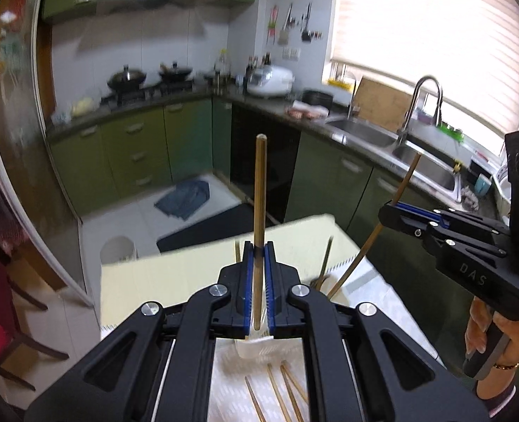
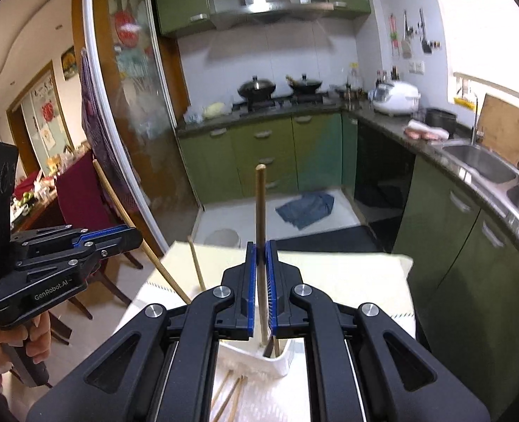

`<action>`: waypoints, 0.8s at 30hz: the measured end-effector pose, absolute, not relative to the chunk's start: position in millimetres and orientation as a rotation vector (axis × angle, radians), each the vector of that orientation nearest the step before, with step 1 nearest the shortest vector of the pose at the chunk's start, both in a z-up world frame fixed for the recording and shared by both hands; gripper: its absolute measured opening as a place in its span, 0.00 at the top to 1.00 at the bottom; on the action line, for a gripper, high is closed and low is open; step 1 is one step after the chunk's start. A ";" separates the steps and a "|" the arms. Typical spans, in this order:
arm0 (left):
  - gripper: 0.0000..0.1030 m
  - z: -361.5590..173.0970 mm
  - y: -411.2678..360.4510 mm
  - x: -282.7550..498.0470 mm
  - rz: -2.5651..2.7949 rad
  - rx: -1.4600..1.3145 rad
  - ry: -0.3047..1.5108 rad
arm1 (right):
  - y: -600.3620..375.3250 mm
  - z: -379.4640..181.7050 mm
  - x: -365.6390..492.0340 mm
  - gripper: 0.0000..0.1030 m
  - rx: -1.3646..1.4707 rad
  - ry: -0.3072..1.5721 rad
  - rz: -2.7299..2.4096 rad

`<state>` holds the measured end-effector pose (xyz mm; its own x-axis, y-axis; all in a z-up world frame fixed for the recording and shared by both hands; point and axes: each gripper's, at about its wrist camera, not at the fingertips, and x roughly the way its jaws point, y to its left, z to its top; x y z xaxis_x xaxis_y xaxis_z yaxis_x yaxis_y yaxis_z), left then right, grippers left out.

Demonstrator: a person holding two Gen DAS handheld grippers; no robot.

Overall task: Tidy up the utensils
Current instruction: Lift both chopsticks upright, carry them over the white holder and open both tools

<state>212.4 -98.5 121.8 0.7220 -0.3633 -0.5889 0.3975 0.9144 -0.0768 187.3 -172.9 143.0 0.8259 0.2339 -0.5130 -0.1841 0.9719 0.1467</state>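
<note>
- Chopsticks: task items. Each gripper has 1 clamped; loose ones on table [image 1: 175, 274]; a few already standing in white holder [image 2: 280, 360].
- Table: largest thing in view, pale yellow mat on top, white patterned cloth nearer cam. Prob. used as staging area w/ holder in the middle so both hands reach it.
- Left gripper [image 1: 258, 256]: jaws clenched on 1 chopstick [image 1: 260, 190], stick upright, top end at 12 o'clock, lower end running down btw the blue pads toward holder. Held vertical likely so it drops straight into the holder.
- Right gripper [image 2: 260, 256]: jaws clenched on its own chopstick [image 2: 260, 207], also near vertical, lower end at/inside holder opening, can't tell if it touches bottom. In left view this gripper sits at 3 o'clock w/ stick slanting down to 6.
- White holder: slotted plastic bin, directly under both grippers, 6 o'clock of right fingertips.
- Sticks standing in holder [image 1: 326, 260]: about 2 seen in left view apart from the gripped ones, leaning; exact count unclear, blur.
- Loose chopsticks [image 1: 280, 394]: approx. 4 flat on cloth at 6 o'clock in left view, 3 visible in right view, near holder, not yet sorted.
- Judgement: mid-task, both sticks about to go in; loose ones left.
</note>
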 end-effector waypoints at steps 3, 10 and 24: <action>0.94 101.1 -96.4 218.5 -0.420 0.062 0.686 | -175.0 118.5 200.5 0.94 0.090 0.600 0.217; 0.94 64.9 -95.8 219.7 -0.422 0.088 0.765 | -168.5 86.7 212.3 0.93 0.066 0.666 0.222; 0.60 61.7 -79.4 166.1 -0.449 0.075 0.783 | -167.5 93.0 130.3 0.82 0.055 0.607 0.268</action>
<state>166.1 -79.4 61.7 0.6201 -0.3627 -0.6956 0.4171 0.9034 -0.0991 130.3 -167.5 93.0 0.7876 0.2648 -0.5564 -0.2324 0.9639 0.1297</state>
